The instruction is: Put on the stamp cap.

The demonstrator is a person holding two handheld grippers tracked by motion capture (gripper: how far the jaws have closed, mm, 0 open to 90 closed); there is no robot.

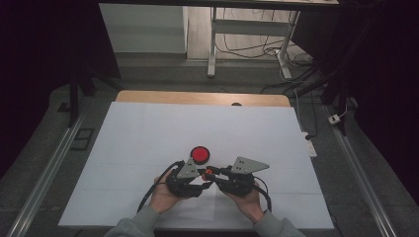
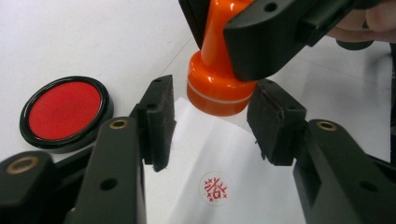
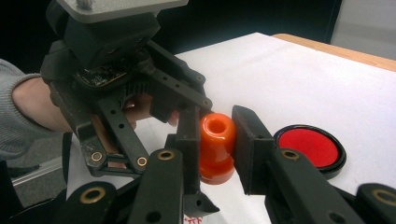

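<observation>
High view: both hands meet low on the white bench (image 1: 148,133), the left tongs (image 1: 201,178) and right tongs (image 1: 211,173) nose to nose, the red ink pad (image 1: 200,154) just beyond them.

Left gripper view: its jaws stand open beside the orange stamp (image 2: 215,91), pads clear of it, over a paper sheet (image 2: 219,154) bearing a red seal print (image 2: 214,188).

Right gripper view: the right tongs (image 3: 217,140) clamp the stamp's handle (image 3: 217,147). With the paper unheld, I judge it may cling to the inked face and lift — or the print may smear.

Overhead camera, 2 close claw cameras
</observation>
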